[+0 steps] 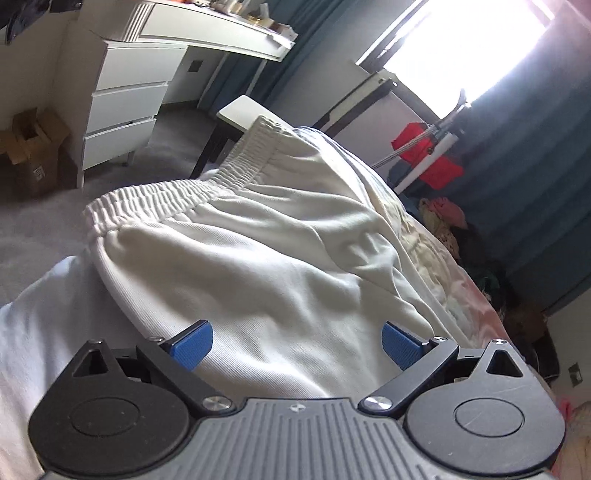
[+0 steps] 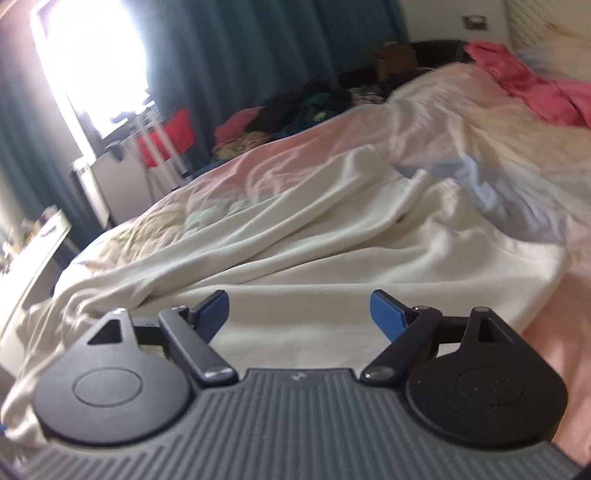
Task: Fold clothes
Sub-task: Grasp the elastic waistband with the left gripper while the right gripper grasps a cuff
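**Left wrist, then right wrist: both grippers spread above cream trousers on the bed**

Left wrist view: left gripper [image 1: 297, 343] low over cream sweatpants [image 1: 266, 251], blue fingertips [image 1: 194, 345] spread wide, nothing between them, cloth directly beneath. Whether the pads touch the fabric: cannot tell. Elastic waistband [image 1: 192, 188] bunched along the far edge, toward the floor side. Sweatpants spread on a pale bed cover [image 1: 40, 321]. Beyond the bed edge: white chest of drawers [image 1: 122, 110], white desk top [image 1: 218, 33] cluttered with small items, cardboard box [image 1: 29, 147] on grey carpet, white stool [image 1: 242, 112] just past the waistband. To the right: bright window [image 1: 465, 48], teal curtain [image 1: 535, 184], red fabric [image 1: 428, 155] on a stand, heap of mixed clothes [image 1: 447, 221] beside the bed.

Right wrist view, somewhat blurred: right gripper [image 2: 299, 314] likewise wide apart, gripping nothing, blue fingertips [image 2: 386, 314] over the flat part of the cream sweatpants [image 2: 295, 251]. Trouser leg running away to the upper right in long wrinkles. Pinkish bed cover [image 2: 554, 332] showing at the right. Pink garment [image 2: 535, 88] farther up the bed, well apart. Dark clothes pile [image 2: 295, 110] at the far bed edge, window [image 2: 96, 55] and teal curtain [image 2: 240, 48] behind.
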`<act>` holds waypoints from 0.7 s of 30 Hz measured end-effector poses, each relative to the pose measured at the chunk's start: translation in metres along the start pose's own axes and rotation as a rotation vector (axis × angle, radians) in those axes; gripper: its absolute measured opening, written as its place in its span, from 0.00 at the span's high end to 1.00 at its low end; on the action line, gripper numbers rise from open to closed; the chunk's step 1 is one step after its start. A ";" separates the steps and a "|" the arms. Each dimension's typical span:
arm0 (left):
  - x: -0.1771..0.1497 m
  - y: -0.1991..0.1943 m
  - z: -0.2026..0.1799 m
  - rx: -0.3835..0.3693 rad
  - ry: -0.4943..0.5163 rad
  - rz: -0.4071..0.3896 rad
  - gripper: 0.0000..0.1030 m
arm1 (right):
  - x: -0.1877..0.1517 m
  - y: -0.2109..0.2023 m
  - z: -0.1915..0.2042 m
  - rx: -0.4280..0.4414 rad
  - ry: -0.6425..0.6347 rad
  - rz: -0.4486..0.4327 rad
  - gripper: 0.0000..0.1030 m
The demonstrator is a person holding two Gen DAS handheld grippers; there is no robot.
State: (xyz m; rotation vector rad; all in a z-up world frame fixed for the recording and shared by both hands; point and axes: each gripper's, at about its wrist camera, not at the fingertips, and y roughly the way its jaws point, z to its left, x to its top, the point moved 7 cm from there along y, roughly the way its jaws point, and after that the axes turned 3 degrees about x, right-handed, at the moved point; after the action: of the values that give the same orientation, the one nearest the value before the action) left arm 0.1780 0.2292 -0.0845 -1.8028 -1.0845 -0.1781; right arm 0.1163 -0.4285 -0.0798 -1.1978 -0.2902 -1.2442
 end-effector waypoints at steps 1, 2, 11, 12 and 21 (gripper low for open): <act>0.005 0.001 0.012 0.022 -0.018 -0.003 0.04 | 0.003 -0.001 -0.011 -0.007 0.058 -0.012 0.18; 0.010 0.002 0.025 0.043 -0.038 -0.005 0.04 | 0.006 -0.003 -0.023 -0.014 0.123 -0.026 0.18; 0.019 0.014 0.105 0.026 -0.342 0.000 0.05 | 0.008 -0.017 -0.134 -0.220 0.539 -0.138 0.17; 0.020 0.018 0.110 0.017 -0.366 0.004 0.07 | 0.003 -0.019 -0.143 -0.242 0.585 -0.145 0.17; 0.017 0.032 0.109 -0.064 -0.465 -0.027 0.41 | -0.030 -0.006 -0.200 -0.427 0.828 -0.107 0.21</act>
State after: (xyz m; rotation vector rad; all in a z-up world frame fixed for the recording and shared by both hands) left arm 0.1752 0.3224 -0.1511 -1.9383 -1.4386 0.2040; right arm 0.0179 -0.5728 -0.1815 -0.9155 0.5527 -1.8383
